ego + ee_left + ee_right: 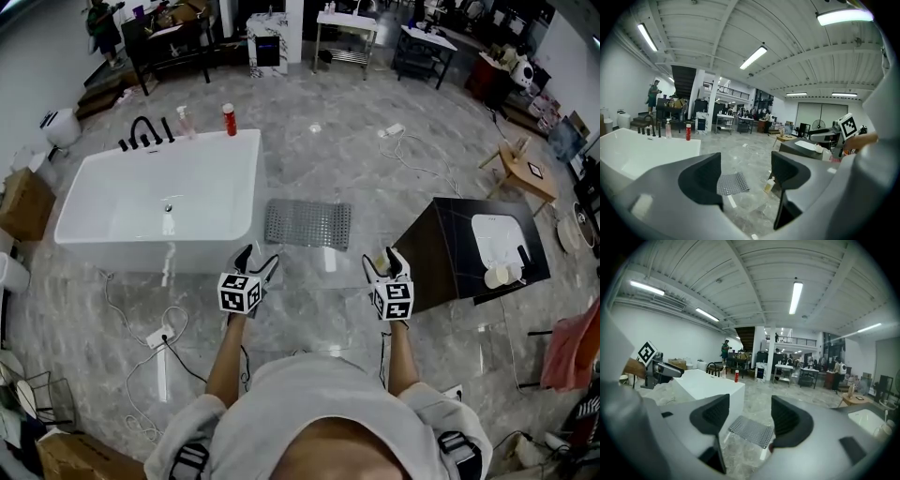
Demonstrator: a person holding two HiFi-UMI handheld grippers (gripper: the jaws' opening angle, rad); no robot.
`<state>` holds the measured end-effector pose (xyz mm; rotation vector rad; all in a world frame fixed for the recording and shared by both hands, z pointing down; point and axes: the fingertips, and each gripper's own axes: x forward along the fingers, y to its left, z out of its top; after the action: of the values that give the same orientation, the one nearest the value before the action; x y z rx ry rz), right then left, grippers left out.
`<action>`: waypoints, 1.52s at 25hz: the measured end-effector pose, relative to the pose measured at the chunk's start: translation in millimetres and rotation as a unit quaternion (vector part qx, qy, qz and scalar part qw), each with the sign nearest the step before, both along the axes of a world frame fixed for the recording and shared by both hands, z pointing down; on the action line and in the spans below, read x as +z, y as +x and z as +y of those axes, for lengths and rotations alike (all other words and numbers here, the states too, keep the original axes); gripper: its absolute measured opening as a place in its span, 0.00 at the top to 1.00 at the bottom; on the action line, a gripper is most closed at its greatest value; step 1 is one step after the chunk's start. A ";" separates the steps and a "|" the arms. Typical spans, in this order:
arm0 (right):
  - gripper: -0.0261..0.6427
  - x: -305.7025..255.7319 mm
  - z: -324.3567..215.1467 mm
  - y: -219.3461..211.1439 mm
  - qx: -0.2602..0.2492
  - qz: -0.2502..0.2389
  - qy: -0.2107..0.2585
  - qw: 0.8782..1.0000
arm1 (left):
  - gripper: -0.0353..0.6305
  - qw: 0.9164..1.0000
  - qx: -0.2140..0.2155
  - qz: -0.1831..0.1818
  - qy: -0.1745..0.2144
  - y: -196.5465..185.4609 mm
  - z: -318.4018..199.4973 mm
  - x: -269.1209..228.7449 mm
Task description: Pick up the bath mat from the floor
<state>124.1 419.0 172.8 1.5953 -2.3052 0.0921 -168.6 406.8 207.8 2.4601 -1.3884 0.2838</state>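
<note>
The bath mat (pixel 307 224) is a grey perforated rectangle lying flat on the marble floor, just right of the white bathtub (pixel 159 202). My left gripper (pixel 257 265) and right gripper (pixel 386 263) hover side by side in the air nearer to me than the mat, both open with nothing between the jaws. In the left gripper view the bath mat (pixel 732 183) shows between the jaws, far off on the floor. The right gripper view also frames the bath mat (pixel 751 431) between its jaws at a distance.
A black cabinet with a white sink top (pixel 480 248) stands right of the mat. A small bottle (pixel 769 184) lies on the floor by it. Cables (pixel 141 361) trail across the floor at left, and bottles (pixel 229 119) stand on the tub's rim.
</note>
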 end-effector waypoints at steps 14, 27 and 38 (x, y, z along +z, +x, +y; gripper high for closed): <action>0.53 35.3 -44.3 -5.6 0.003 0.002 -0.034 0.999 | 0.45 1.000 0.010 -0.009 -0.015 -4.6 -51.0 18.9; 0.53 63.7 -180.6 0.0 -0.026 -0.013 -0.060 0.998 | 0.45 0.999 -0.014 -0.019 -0.038 5.3 -173.4 35.6; 0.53 51.4 -363.4 33.6 -0.054 -0.015 -0.070 0.996 | 0.45 0.997 -0.045 -0.021 -0.060 40.1 -328.5 27.8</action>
<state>157.7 55.5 224.2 1.4081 -2.3473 0.2465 -128.5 78.3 235.6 2.3009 -1.4511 0.3874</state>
